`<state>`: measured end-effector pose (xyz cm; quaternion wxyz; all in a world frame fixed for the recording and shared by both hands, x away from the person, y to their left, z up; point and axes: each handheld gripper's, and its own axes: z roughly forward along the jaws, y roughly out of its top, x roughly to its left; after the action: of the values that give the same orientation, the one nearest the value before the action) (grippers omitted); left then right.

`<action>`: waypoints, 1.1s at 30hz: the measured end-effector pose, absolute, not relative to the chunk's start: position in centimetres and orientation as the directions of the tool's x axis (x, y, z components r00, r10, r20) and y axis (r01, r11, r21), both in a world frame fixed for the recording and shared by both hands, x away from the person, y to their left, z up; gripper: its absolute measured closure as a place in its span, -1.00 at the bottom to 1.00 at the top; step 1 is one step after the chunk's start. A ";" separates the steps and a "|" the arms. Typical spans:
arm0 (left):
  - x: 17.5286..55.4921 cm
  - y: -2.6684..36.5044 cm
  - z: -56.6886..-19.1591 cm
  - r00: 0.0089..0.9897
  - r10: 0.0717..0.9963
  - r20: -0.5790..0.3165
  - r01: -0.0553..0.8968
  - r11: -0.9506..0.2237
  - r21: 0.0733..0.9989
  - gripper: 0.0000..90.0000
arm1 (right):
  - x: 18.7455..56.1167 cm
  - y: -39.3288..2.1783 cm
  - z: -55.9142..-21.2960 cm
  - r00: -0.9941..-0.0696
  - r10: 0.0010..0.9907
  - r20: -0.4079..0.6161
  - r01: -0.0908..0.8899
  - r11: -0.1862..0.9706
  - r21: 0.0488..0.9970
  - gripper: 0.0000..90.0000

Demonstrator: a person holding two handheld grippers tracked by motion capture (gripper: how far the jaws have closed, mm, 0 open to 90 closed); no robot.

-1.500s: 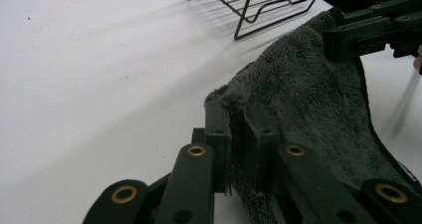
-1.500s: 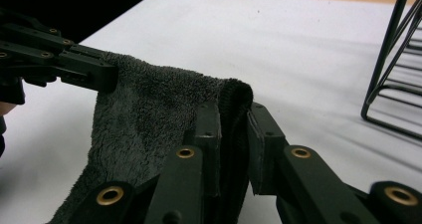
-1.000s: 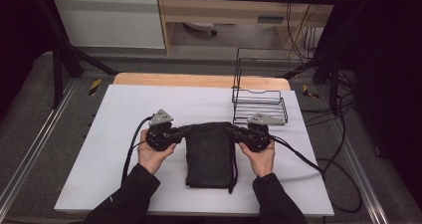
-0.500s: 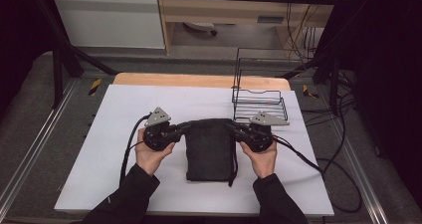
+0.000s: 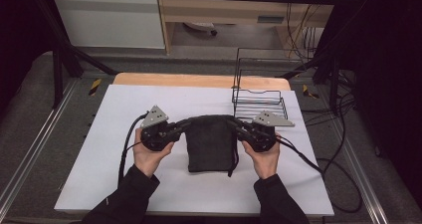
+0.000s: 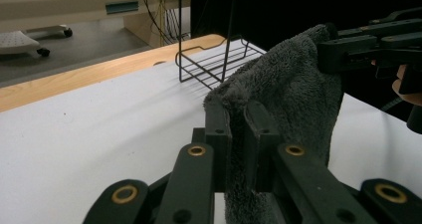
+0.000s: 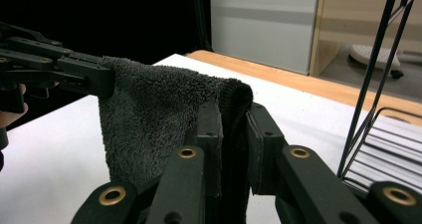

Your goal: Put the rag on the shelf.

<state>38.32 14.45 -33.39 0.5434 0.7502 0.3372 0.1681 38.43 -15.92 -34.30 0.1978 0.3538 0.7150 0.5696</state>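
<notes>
A dark grey terry-cloth towel [image 5: 211, 143], folded into a thick rectangle, is held at its two far corners: the left hand-held gripper [image 5: 175, 126] is clamped on the far left corner and the right hand-held gripper [image 5: 238, 125] on the far right one. In the left gripper view the two black jaws pinch a bunched corner of the towel [image 6: 278, 89], with the right hand-held gripper [image 6: 343, 47] gripping the opposite corner farther off; the right gripper view shows the same from the other side, its jaws closed on the looped pile [image 7: 164, 114].

The far edge looks raised between the jaws while the rest of the cloth drapes down onto the white table [image 5: 119, 104], near the person. The step in hand appears to be lifting or folding the towel by its far edge. The next move probably calls for both hands to travel together at the same height, so the soft, limp fabric stays taut and does not slip out or sag unevenly.

A black wire rack [image 5: 259, 92] with thin rods stands just beyond the right hand [image 5: 263, 159], apart from the towel.
</notes>
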 end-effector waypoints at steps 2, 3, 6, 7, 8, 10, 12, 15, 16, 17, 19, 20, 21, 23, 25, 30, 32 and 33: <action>38.2 14.5 -33.2 0.715 0.690 -0.111 0.318 -0.180 0.931 0.83 | 38.3 -15.9 -34.0 -0.671 0.732 0.115 0.270 0.096 0.958 0.76; 38.1 14.5 -33.1 0.715 0.691 -0.109 0.314 -0.177 0.933 0.83 | 38.2 -15.9 -33.9 -0.671 0.733 0.112 0.266 0.097 0.959 0.76; 37.9 14.5 -32.8 0.716 0.690 -0.108 0.305 -0.169 0.937 0.83 | 38.0 -15.9 -33.7 -0.670 0.736 0.101 0.254 0.098 0.962 0.76; 37.8 14.5 -32.7 0.716 0.690 -0.105 0.300 -0.168 0.939 0.83 | 37.9 -15.9 -33.6 -0.670 0.736 0.098 0.249 0.099 0.964 0.76; 37.8 14.5 -32.6 0.717 0.690 -0.102 0.295 -0.166 0.941 0.83 | 37.8 -15.9 -33.4 -0.670 0.737 0.091 0.239 0.098 0.966 0.76; 37.6 14.5 -32.5 0.718 0.689 -0.098 0.285 -0.163 0.945 0.83 | 37.6 -15.9 -33.2 -0.670 0.737 0.087 0.229 0.094 0.969 0.76; 37.5 14.5 -32.2 0.718 0.689 -0.095 0.277 -0.159 0.948 0.83 | 37.6 -15.9 -33.1 -0.669 0.738 0.082 0.223 0.094 0.970 0.76; 37.3 14.4 -31.9 0.720 0.690 -0.082 0.260 -0.158 0.953 0.83 | 37.3 -16.0 -32.7 -0.671 0.738 0.073 0.207 0.092 0.974 0.76; 37.3 14.4 -31.8 0.720 0.690 -0.078 0.253 -0.156 0.955 0.83 | 37.3 -16.0 -32.7 -0.671 0.738 0.073 0.207 0.092 0.974 0.76; 37.2 14.3 -31.7 0.720 0.690 -0.075 0.250 -0.156 0.956 0.83 | 37.3 -16.0 -32.6 -0.670 0.740 0.069 0.201 0.091 0.975 0.76; 37.1 14.2 -31.5 0.720 0.690 -0.070 0.240 -0.154 0.958 0.83 | 37.2 -16.1 -32.4 -0.669 0.740 0.066 0.196 0.090 0.977 0.76; 37.1 14.1 -31.4 0.721 0.689 -0.067 0.237 -0.154 0.959 0.83 | 37.1 -16.1 -32.3 -0.667 0.743 0.064 0.192 0.089 0.977 0.76; 37.1 14.0 -31.3 0.722 0.689 -0.064 0.232 -0.153 0.961 0.83 | 37.1 -16.2 -32.2 -0.665 0.745 0.060 0.190 0.092 0.977 0.76; 37.1 13.9 -31.2 0.723 0.688 -0.063 0.229 -0.153 0.961 0.83 | 36.9 -16.3 -32.0 -0.660 0.750 0.047 0.178 0.095 0.980 0.76; 37.2 13.6 -31.1 0.724 0.687 -0.064 0.225 -0.147 0.963 0.83 | 36.8 -16.4 -31.7 -0.654 0.755 0.040 0.170 0.096 0.981 0.76; 37.2 13.0 -30.4 0.728 0.684 -0.058 0.202 -0.132 0.971 0.83 | 36.5 -17.0 -31.0 -0.639 0.769 0.029 0.148 0.085 0.985 0.76; 37.2 12.7 -30.1 0.728 0.683 -0.054 0.191 -0.127 0.973 0.83 | 36.4 -17.4 -30.7 -0.630 0.777 0.023 0.135 0.080 0.988 0.76; 37.2 12.5 -30.0 0.729 0.682 -0.055 0.188 -0.122 0.975 0.83 | 36.4 -17.4 -30.7 -0.630 0.777 0.023 0.135 0.080 0.988 0.76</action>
<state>37.24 12.48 -30.03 0.5894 0.7191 0.3026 0.2095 36.39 -17.36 -30.69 0.2719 0.3336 0.6828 0.5904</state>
